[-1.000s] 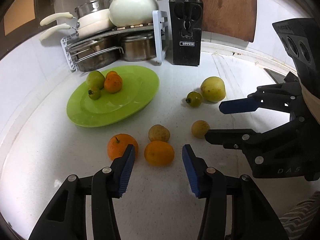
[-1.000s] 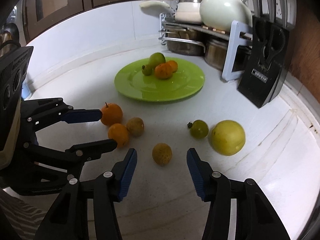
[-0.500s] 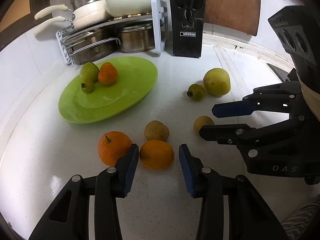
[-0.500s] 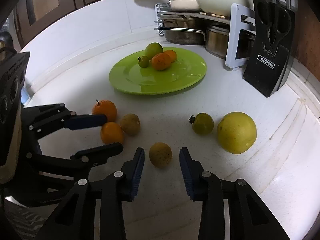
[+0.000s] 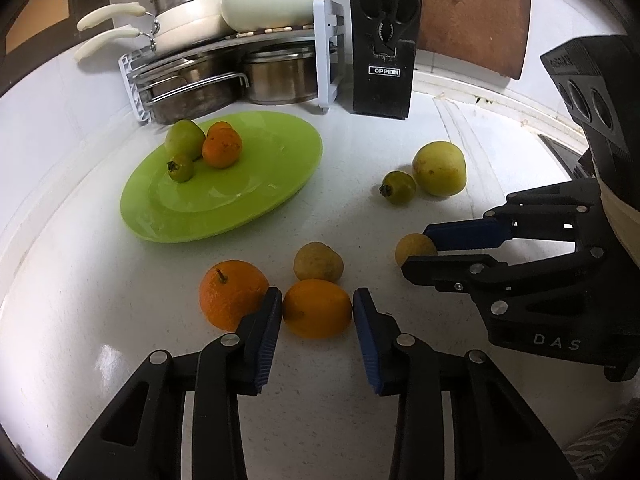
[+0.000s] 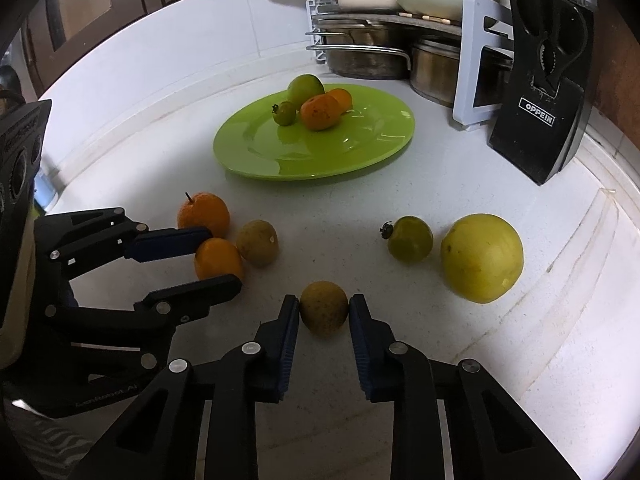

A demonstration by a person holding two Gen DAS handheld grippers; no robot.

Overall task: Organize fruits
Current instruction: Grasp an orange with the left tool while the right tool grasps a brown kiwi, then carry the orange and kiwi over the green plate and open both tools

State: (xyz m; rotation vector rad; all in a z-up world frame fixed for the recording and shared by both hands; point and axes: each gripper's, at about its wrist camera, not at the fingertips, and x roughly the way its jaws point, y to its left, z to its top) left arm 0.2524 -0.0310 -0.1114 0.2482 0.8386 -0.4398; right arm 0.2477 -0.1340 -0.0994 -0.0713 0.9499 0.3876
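My left gripper is shut on a smooth orange that rests on the white counter; it also shows in the right wrist view. My right gripper is shut on a small brownish-yellow fruit, also on the counter, seen from the left wrist too. A stemmed orange and a brownish fruit lie beside the left gripper. A small green fruit and a large yellow fruit lie to the right. A green plate holds several fruits.
A rack of pots and pans stands behind the plate against the wall. A black knife block stands to its right, with a wooden board behind. The counter's raised edge runs along the right.
Both grippers moved forward and down and closed: the left jaws now touch the smooth orange, the right jaws now touch the small brownish-yellow fruit. The fruits stay on the counter.
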